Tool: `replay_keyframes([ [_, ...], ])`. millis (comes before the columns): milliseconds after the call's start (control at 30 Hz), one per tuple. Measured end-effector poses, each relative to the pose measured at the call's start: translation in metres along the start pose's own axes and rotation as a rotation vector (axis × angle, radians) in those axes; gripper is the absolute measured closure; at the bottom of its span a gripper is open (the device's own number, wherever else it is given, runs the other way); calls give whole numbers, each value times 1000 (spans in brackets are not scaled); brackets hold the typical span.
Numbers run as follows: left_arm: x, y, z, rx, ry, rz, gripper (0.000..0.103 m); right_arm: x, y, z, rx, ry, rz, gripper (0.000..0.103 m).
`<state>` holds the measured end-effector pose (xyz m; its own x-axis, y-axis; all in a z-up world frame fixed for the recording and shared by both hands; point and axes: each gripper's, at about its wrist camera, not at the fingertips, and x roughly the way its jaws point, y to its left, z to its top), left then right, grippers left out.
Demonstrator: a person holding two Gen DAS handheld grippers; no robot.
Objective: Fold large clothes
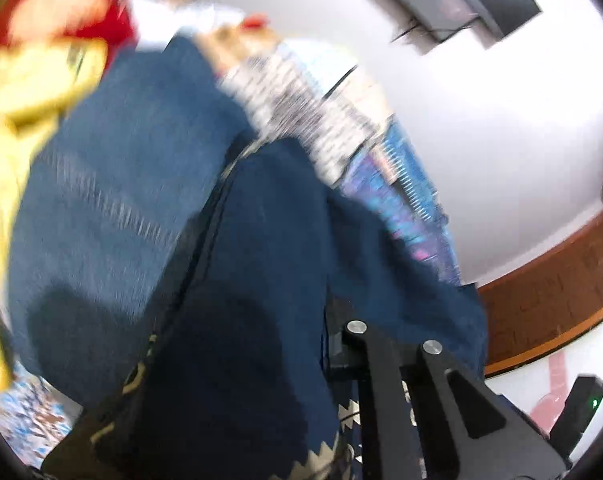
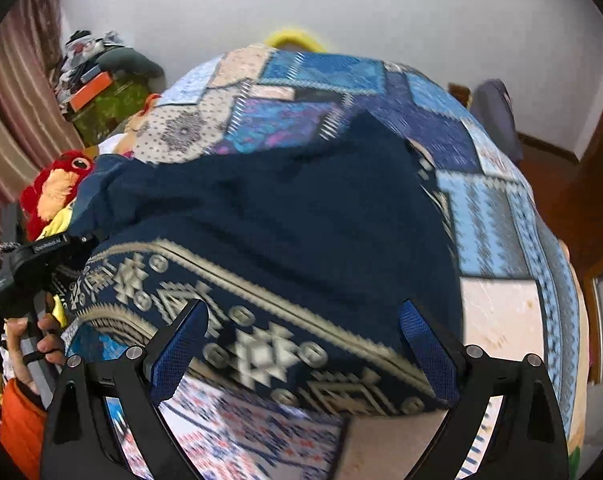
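Navy cloth with a cream patterned border, the garment, lies spread over the patchwork bedspread, folded over once at most by my guess, so most folding is left for you. White walls and a striped curtain surround the bed. Your right tool hovers wide open over the border, holding nothing; your left tool is buried in cloth, grip unclear.

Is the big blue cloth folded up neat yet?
Not yet. The blue cloth lies rumpled on the patchwork bedspread, one patterned border flipped over. The right tool is open above it.
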<state>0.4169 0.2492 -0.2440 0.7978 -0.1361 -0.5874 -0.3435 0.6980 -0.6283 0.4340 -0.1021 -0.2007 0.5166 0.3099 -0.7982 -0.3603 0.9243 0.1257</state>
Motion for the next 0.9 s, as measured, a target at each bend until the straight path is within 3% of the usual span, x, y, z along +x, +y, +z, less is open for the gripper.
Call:
replay_keyframes([
  [133, -25, -46, 17, 105, -55, -36, 91, 6, 30, 9, -58, -45, -8, 7],
  [300, -26, -103, 19, 219, -74, -69, 92, 52, 56, -5, -92, 17, -52, 6],
  [467, -21, -165, 4, 370, -90, -64, 92, 52, 36, -2, -66, 91, 40, 5],
  [600, -7, -223, -20, 472, -67, -113, 93, 11, -4, -11, -5, 10, 32, 5],
  [767, 29, -283, -83, 621, 49, -159, 93, -36, -71, -41, 76, -41, -68, 5],
  [900, 70, -295, -136, 741, 208, -121, 92, -63, -122, -61, 165, -48, -145, 5],
])
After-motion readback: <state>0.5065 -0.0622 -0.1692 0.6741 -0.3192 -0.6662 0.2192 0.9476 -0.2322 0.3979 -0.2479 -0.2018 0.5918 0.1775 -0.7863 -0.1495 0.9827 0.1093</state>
